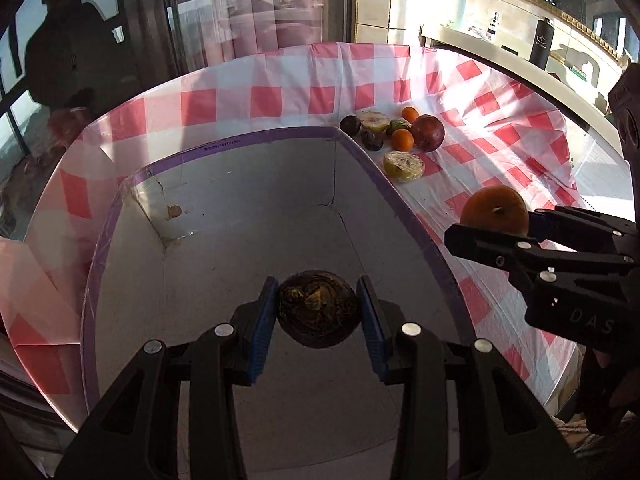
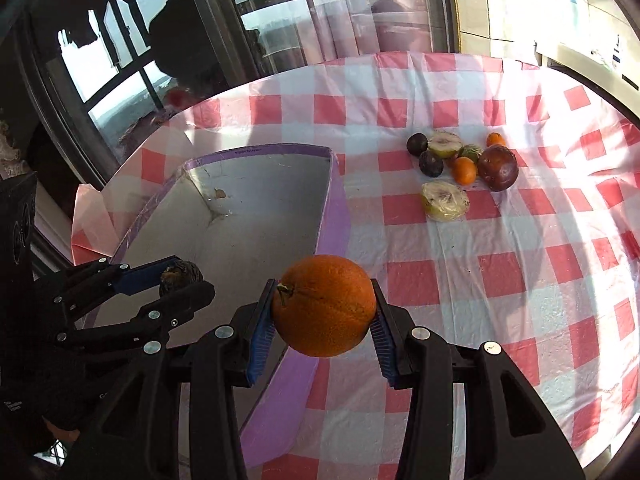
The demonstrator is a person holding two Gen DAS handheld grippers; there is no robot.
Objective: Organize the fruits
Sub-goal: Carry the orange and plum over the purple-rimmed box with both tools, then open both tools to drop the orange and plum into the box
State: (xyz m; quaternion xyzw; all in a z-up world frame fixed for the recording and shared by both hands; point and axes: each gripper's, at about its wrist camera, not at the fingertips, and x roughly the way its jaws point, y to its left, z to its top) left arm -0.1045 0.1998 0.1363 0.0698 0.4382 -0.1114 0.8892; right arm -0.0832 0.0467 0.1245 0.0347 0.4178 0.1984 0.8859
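My left gripper (image 1: 319, 312) is shut on a dark, wrinkled brown fruit (image 1: 318, 307) and hangs over the inside of a grey box with purple tape on its rim (image 1: 264, 136). In the right wrist view that same left gripper (image 2: 182, 280) shows at the left with the brown fruit (image 2: 180, 274). My right gripper (image 2: 324, 312) is shut on a large orange (image 2: 324, 306), above the box's near right wall (image 2: 332, 216). The left wrist view shows the right gripper (image 1: 496, 226) and the orange (image 1: 494, 210) at the right.
A cluster of fruit (image 2: 460, 172) lies on the red-and-white checked cloth (image 2: 500, 280) beyond the box: dark plums, small oranges, a dark red fruit, wrapped cut halves. Windows and a person's dark reflection (image 2: 180, 24) stand behind the table. A shelf with a dark bottle (image 1: 542, 42) is at the far right.
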